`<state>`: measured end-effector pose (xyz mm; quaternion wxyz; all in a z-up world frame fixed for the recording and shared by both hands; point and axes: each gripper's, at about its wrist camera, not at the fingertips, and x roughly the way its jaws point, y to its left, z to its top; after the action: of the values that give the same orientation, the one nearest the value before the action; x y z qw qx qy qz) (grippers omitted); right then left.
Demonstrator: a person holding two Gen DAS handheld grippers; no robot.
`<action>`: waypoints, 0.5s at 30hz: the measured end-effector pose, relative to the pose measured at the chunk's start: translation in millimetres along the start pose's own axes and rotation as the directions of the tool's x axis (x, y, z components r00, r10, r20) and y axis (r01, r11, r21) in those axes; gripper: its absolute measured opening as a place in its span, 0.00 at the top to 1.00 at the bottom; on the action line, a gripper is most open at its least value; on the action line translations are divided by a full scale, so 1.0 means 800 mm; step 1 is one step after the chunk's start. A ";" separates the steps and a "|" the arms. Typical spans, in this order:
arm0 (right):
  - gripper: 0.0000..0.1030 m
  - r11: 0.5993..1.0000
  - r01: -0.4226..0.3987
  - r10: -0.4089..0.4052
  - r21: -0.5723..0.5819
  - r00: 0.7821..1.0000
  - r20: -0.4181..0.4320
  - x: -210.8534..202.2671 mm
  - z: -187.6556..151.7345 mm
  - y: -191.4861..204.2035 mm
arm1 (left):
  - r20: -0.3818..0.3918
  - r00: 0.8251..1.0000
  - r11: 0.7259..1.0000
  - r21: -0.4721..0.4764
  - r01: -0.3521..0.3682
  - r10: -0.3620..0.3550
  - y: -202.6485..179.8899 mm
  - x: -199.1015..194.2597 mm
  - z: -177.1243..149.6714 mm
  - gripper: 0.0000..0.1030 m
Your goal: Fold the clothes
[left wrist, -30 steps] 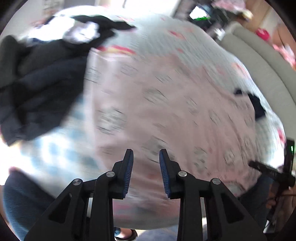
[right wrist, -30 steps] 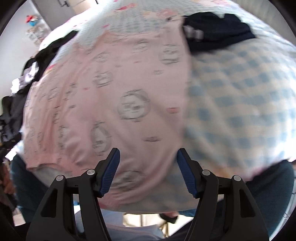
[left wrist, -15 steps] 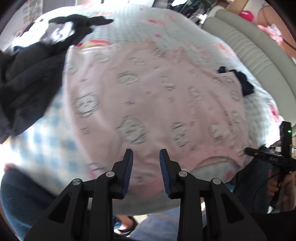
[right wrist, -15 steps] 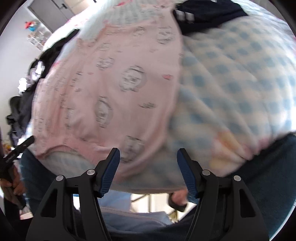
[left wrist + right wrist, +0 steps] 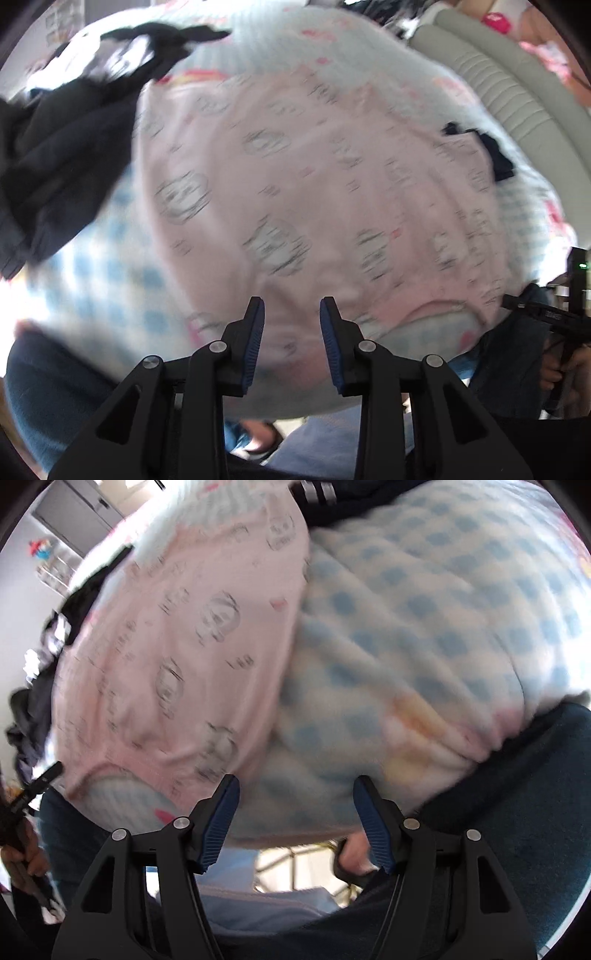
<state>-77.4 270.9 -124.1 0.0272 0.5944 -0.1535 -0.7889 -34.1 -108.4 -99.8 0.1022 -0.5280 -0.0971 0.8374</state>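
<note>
While the left gripper [image 5: 291, 325] opens emptily, the spread right gripper [image 5: 295, 808] has slid off the pink garment [image 5: 184, 646].

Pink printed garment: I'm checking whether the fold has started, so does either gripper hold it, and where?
Nothing is held. The left gripper, jaws opening, and the open right gripper both hang empty above the pink garment's near edge.

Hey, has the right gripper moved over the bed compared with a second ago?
Yes. The right gripper has shifted from over the pink printed garment toward the blue checked blanket, near the bed's edge.
</note>
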 end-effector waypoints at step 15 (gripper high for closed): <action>0.36 0.989 -0.144 0.143 -0.018 0.989 -0.035 0.005 0.029 0.029 | 0.012 0.996 0.996 -0.016 0.084 -0.084 -0.017 0.006 0.007 0.69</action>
<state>-103.5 252.9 -115.7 0.0927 0.5946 -0.1872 -0.7764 -40.4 -94.0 -97.6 0.1323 -0.5198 -0.1268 0.8344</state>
